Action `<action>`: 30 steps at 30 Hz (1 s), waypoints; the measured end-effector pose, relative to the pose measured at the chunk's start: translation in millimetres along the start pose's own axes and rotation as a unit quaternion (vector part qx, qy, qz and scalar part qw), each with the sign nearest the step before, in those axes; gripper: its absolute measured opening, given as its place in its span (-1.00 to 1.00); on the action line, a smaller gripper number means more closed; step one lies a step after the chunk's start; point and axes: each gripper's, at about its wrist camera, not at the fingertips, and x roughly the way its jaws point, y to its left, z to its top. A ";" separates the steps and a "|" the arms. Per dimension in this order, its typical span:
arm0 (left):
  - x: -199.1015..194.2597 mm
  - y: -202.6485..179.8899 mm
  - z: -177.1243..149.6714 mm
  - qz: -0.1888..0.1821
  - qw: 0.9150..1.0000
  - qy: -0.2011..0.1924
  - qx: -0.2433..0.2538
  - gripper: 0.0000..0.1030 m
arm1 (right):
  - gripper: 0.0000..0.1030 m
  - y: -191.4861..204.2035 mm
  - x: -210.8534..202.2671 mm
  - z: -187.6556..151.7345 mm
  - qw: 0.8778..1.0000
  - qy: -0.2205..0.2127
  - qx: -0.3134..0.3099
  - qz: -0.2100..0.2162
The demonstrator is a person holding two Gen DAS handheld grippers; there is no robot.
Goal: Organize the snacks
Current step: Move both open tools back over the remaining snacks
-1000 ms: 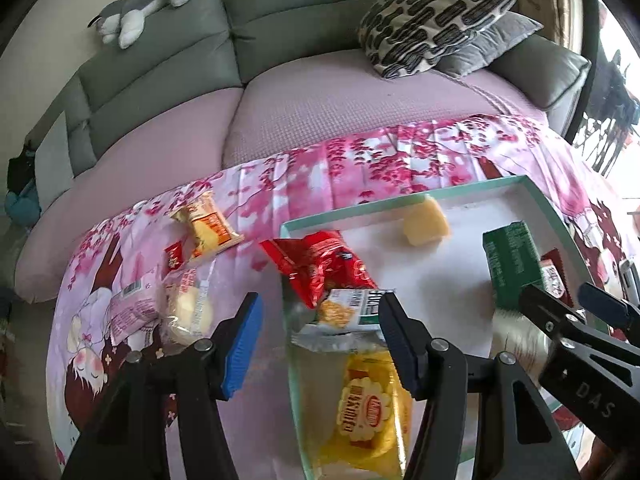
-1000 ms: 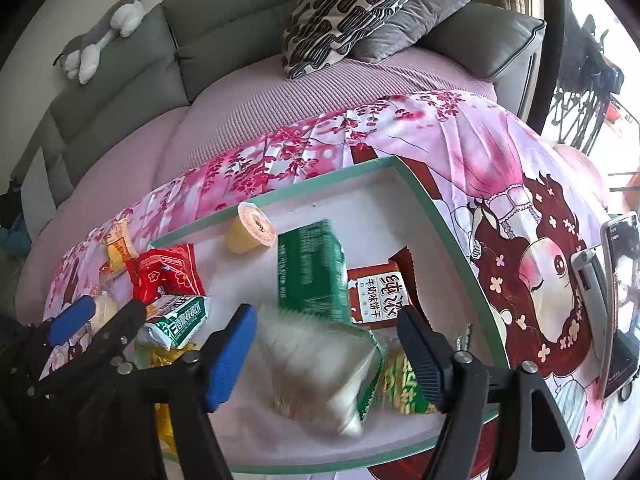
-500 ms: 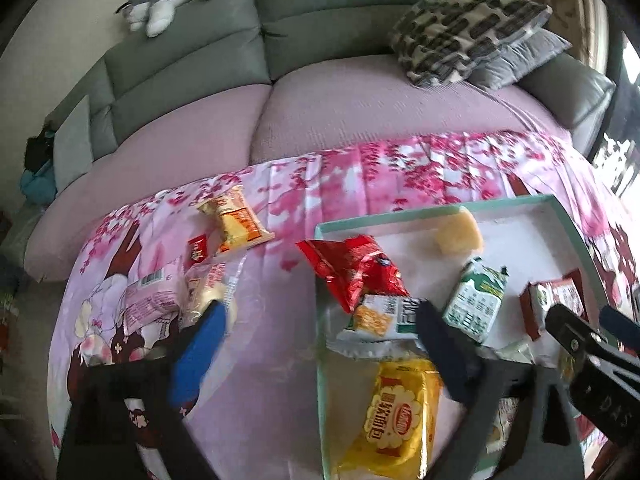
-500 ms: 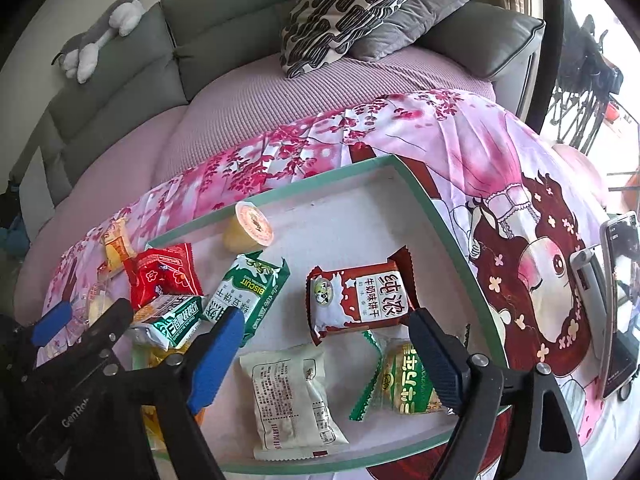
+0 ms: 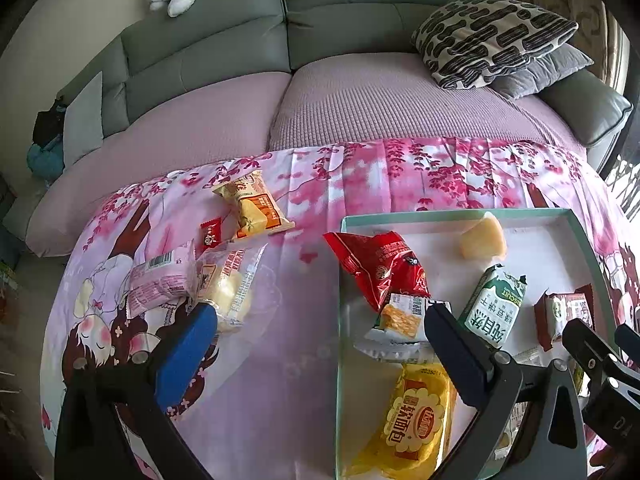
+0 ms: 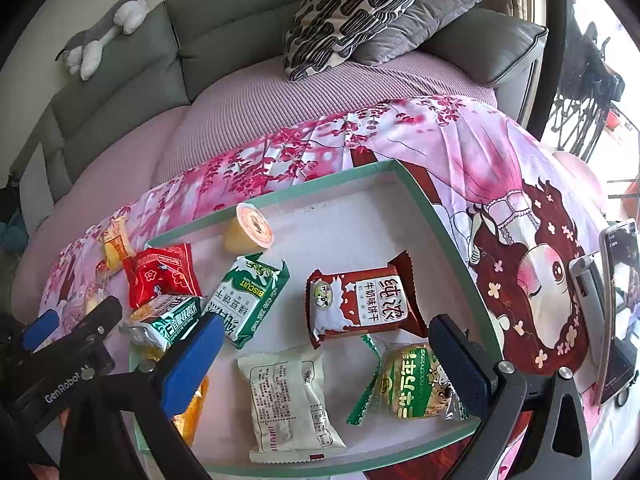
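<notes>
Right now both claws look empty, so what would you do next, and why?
Probably reach the left gripper, open and empty, toward the clear-wrapped bun just beyond its blue finger. It and three other packets lie on the pink cloth outside the tray, where the other snacks already are.

Left tool [image 5: 320, 340] and right tool [image 6: 324, 344] wide apart, empty.
</notes>
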 end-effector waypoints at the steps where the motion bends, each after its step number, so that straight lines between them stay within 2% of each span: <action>1: -0.2 -0.6 0.2 0.000 1.000 0.000 0.002 1.00 | 1.00 0.0 0.0 0.0 1.000 0.000 0.000 0.000; 13: -12.0 7.7 3.9 0.007 1.000 -0.012 0.016 1.00 | 1.00 4.3 -12.2 3.9 1.000 -0.023 -0.001 0.007; 22: -15.2 46.8 5.4 0.032 0.999 -0.013 -0.014 1.00 | 1.00 22.5 -23.6 5.8 0.999 -0.045 -0.015 0.017; 30: -12.7 90.8 0.4 0.060 0.997 -0.003 -0.050 1.00 | 1.00 55.9 -25.8 0.1 0.997 -0.050 -0.050 0.033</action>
